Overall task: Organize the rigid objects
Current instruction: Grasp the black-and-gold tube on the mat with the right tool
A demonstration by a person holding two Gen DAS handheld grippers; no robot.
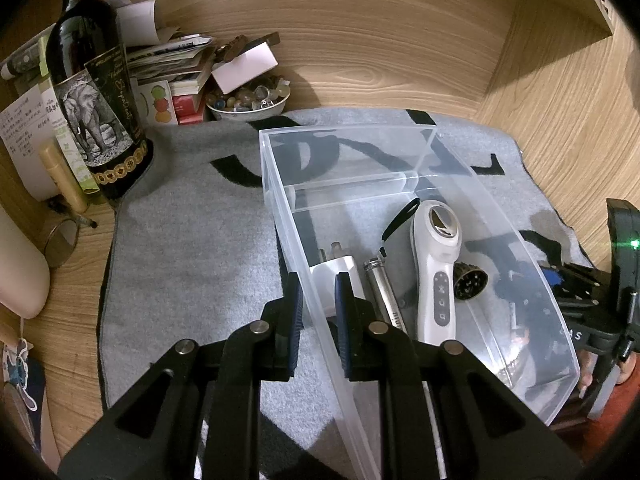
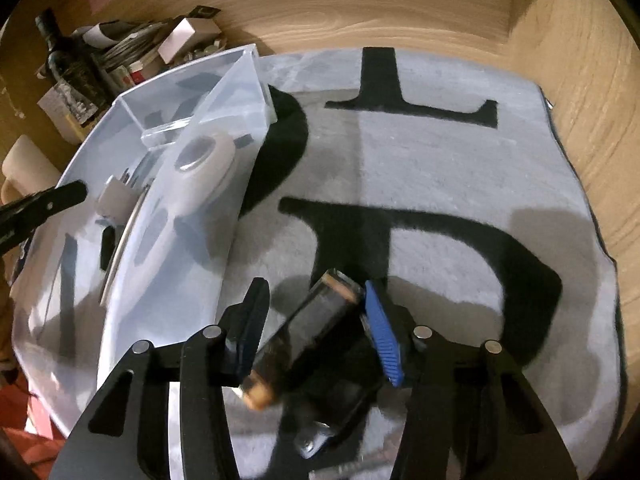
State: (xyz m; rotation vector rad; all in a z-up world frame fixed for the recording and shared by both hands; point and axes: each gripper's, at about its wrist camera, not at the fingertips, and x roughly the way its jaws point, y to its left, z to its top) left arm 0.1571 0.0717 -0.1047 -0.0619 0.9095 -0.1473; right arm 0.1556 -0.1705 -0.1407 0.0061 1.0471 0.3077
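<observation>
A clear plastic bin [image 1: 500,216] stands on a grey mat [image 1: 192,240]. It holds a white handheld device [image 1: 436,264], a white plug adapter [image 1: 336,272], a metal tube [image 1: 380,284] and a dark round grinder [image 1: 470,280]. My left gripper [image 1: 318,300] is shut on the bin's left wall, one finger inside and one outside. My right gripper [image 2: 316,320] is shut on a dark box-shaped object with tan ends [image 2: 316,320], held aslant just right of the bin [image 2: 132,216]. The left gripper's finger [image 2: 44,204] shows at the bin's far side.
A dark wine bottle [image 1: 96,96], paper clutter [image 1: 168,60] and a bowl of stones [image 1: 248,100] stand at the back left. A wooden wall [image 1: 400,40] runs behind and to the right. A small dark object with a metal end [image 2: 320,432] lies under my right gripper.
</observation>
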